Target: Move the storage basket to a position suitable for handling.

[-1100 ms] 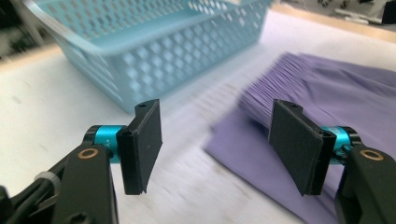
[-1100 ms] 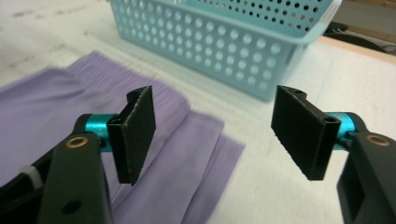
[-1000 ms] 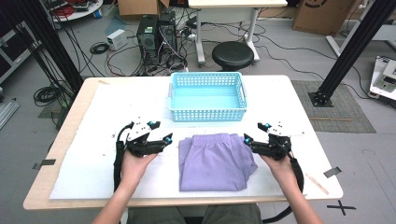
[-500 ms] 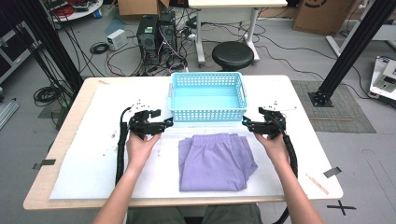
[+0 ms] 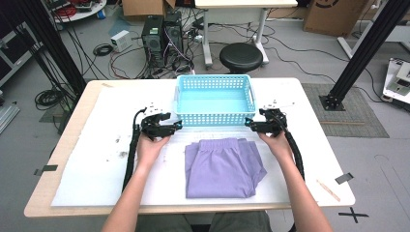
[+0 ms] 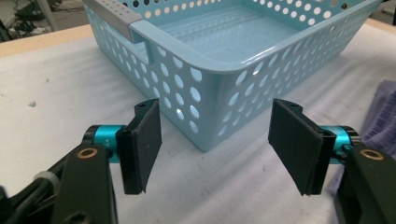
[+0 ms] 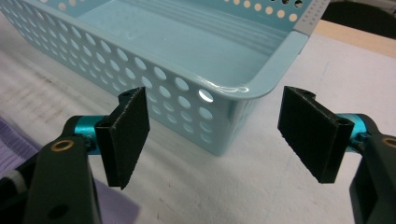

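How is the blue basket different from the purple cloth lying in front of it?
The basket is stiff light-blue plastic with rows of round holes and upright walls, while the cloth is soft, purple and folded flat. The basket is empty and sits farther from the person; the cloth lies nearer, between the forearms. Both rest on the white table cover, and no tongs touch either.

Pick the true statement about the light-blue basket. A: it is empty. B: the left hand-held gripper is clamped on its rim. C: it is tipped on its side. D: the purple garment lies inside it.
A: the light-blue basket stands upright with a bare floor, and the purple garment lies folded on the table in front of it.
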Motion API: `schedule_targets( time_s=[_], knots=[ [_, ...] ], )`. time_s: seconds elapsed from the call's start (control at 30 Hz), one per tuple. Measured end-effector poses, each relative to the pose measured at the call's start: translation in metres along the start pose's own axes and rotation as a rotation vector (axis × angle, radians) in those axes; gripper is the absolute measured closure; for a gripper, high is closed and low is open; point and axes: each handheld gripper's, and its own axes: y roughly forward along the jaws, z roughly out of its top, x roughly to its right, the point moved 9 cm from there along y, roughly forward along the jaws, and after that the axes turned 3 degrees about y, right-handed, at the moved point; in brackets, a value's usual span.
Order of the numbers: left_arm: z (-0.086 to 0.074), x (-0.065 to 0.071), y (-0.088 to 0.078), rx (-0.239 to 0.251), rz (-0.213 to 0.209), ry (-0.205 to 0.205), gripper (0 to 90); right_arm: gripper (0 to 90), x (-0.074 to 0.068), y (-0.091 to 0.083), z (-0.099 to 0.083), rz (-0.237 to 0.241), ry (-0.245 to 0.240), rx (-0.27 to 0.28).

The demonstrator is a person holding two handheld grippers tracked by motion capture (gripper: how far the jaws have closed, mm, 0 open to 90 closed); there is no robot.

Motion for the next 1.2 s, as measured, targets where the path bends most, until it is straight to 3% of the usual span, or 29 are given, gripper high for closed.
schedule_targets(
  time_s=[0.1,0.2,0.33,0.5,0.8,1.2],
  knots=[
    [0.002,0.0,0.004,-0.013,-0.005,-0.001,34.9,25.8,0.0,0.005,0.002,0.008,-0.001,-0.003],
    [0.005,0.001,0.013,-0.063,-0.05,-0.046,34.9,26.8,0.001,0.008,0.001,0.014,-0.001,-0.012],
    [0.009,0.002,0.022,-0.078,-0.054,-0.039,34.9,29.9,0.002,0.011,0.0,0.017,0.008,-0.01],
    [0.012,0.005,0.029,-0.113,-0.033,-0.008,34.7,39.6,0.002,0.013,0.002,0.026,-0.001,0.003],
    [0.012,0.004,0.028,-0.125,-0.002,0.018,39.6,40.3,0.003,0.015,0.003,0.017,-0.013,0.001],
    [0.011,0.009,0.024,-0.14,-0.005,0.014,41.4,41.6,-0.001,0.008,0.0,0.026,-0.011,-0.022]
  ],
)
